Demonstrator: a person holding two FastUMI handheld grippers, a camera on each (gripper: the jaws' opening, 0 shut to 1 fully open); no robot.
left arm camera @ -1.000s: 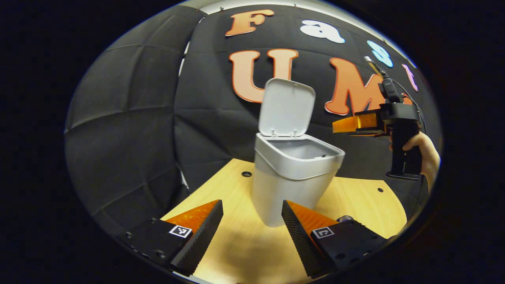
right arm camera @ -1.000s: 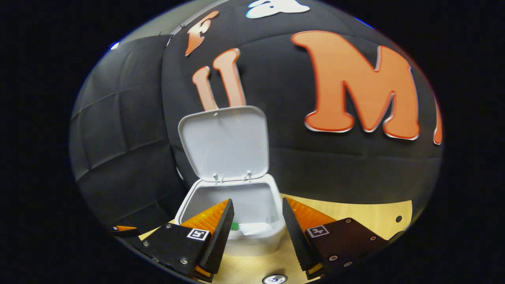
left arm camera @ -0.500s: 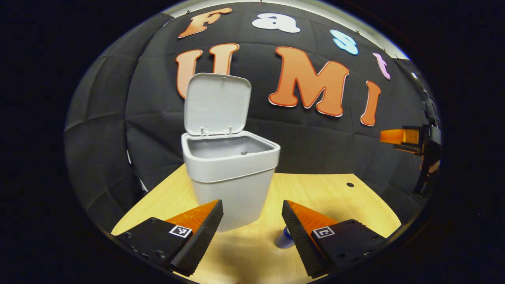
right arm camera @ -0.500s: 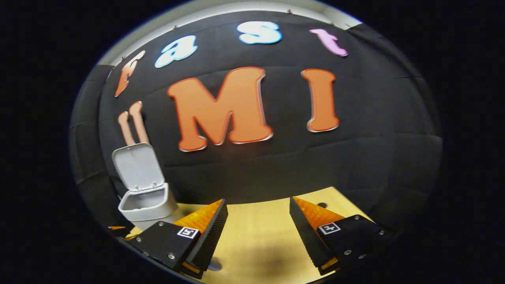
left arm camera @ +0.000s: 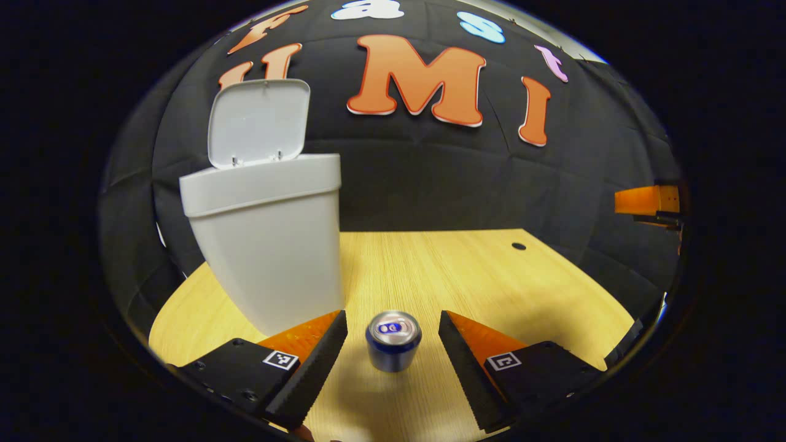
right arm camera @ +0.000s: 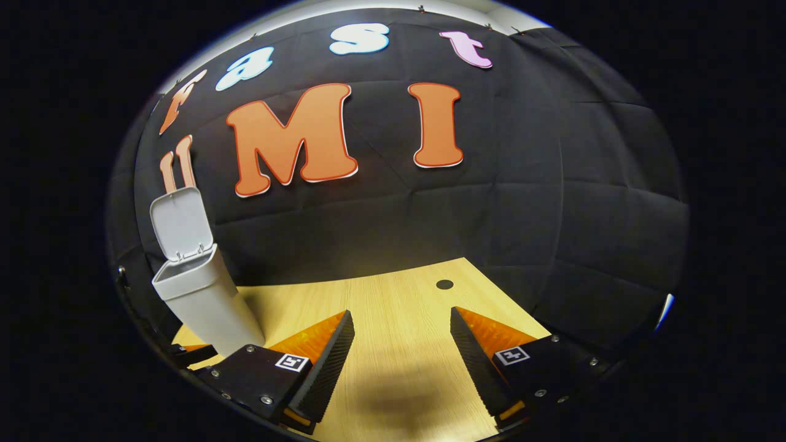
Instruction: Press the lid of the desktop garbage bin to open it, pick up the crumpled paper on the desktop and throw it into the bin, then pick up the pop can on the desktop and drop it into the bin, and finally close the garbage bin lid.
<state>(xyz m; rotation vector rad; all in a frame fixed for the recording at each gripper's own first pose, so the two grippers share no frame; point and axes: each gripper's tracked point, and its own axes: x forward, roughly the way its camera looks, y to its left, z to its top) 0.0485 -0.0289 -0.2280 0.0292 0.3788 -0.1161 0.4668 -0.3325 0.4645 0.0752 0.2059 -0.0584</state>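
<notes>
The white garbage bin (left arm camera: 267,239) stands on the wooden desktop with its lid (left arm camera: 258,121) raised upright. A blue pop can (left arm camera: 393,341) stands upright just right of the bin's base. My left gripper (left arm camera: 393,328) is open, with the can between its fingers and untouched by either. The right gripper view has the bin (right arm camera: 199,298) far left with its lid (right arm camera: 181,224) up. My right gripper (right arm camera: 402,328) is open above bare desktop, holding nothing; part of it shows at the right edge of the left gripper view (left arm camera: 648,202).
The wooden desktop (left arm camera: 466,270) runs back to the black cloth wall. A small round hole (left arm camera: 519,246) sits in the desktop at the back right, seen also in the right gripper view as a dark hole (right arm camera: 444,284).
My left gripper has swung right and down from the bin, bringing the can between its fingers. My right gripper has pulled away from over the bin to the right and lower.
</notes>
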